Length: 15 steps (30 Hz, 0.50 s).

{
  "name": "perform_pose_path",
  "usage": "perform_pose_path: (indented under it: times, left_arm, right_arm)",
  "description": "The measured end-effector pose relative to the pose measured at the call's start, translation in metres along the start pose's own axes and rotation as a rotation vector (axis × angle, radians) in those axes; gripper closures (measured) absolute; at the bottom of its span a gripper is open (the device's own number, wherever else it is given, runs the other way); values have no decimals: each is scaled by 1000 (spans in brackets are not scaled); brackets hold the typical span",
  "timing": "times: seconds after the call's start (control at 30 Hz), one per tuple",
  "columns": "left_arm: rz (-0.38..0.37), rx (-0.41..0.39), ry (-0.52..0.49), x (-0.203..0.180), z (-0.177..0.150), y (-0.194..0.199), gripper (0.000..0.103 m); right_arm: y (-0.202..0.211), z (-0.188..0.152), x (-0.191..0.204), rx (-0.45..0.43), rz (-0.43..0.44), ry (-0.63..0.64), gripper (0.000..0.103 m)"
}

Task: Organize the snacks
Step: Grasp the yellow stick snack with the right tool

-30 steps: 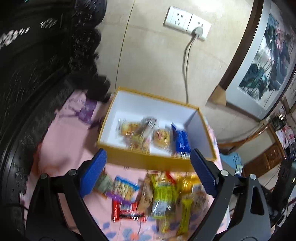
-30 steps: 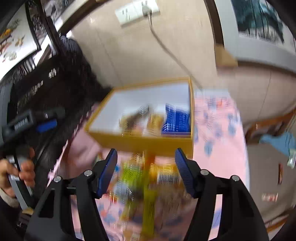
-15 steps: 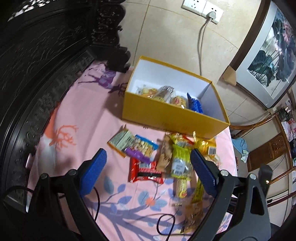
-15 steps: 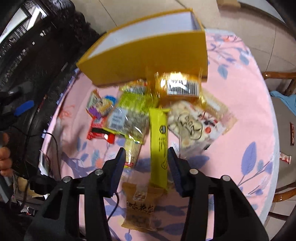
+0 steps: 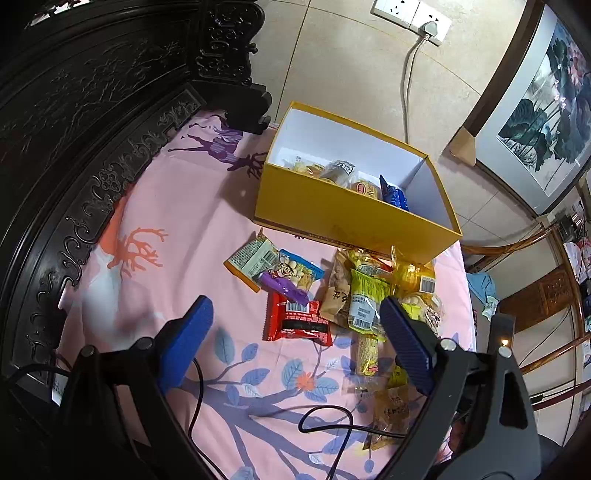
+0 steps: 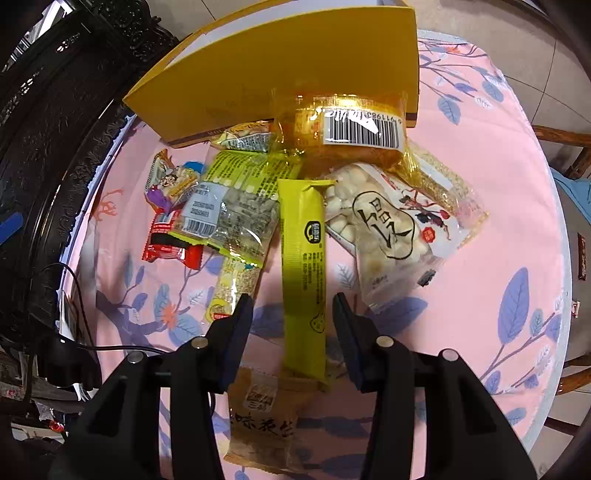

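A pink cloth [image 5: 155, 206] printed with deer and blue leaves covers the counter, with dark carved wood [image 5: 74, 110] along its left edge and a tiled wall with a socket [image 5: 410, 14] and a framed painting [image 5: 543, 110] beyond. A yellow box [image 5: 351, 218] stands at the far side, a few snacks inside. More snacks [image 5: 295, 291] lie loose on the cloth just near of it. The left tool [image 5: 295, 332] hangs open above the cloth, gripping nothing. The right tool [image 6: 291, 314] has just been closing; its jaws straddle a yellow bar [image 6: 303, 266], not pressing it.
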<state>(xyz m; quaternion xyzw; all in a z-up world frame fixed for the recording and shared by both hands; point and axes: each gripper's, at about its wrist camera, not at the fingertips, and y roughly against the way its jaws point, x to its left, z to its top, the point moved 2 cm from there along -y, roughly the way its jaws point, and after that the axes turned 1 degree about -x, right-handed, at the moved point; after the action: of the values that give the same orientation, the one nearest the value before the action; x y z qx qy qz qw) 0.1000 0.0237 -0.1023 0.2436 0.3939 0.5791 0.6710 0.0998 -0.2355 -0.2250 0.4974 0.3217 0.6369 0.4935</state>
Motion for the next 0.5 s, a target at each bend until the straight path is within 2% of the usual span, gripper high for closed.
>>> perform_pose_path:
  times: [0.1,0.17,0.2,0.37,0.5]
  left_arm:
    - [0,3,-3,0,0,0,10]
    - [1,5,-6,0,-2,0,10]
    - [5,9,-9,-1,-3,0,10]
    - [5,58,-30,-5,-10,-13,10]
    - [-18,122,-54,-16,-21,-32,10]
  right_arm:
    - [-7,1,-1,6,-2,-1,57]
    - [-13,1,-2,13,-8,6,68]
    - [-15,0,-2,17,-16,15,82]
    - [7,0,3,-50,-15,49,82]
    - [34,0,0,-106,13,14,82]
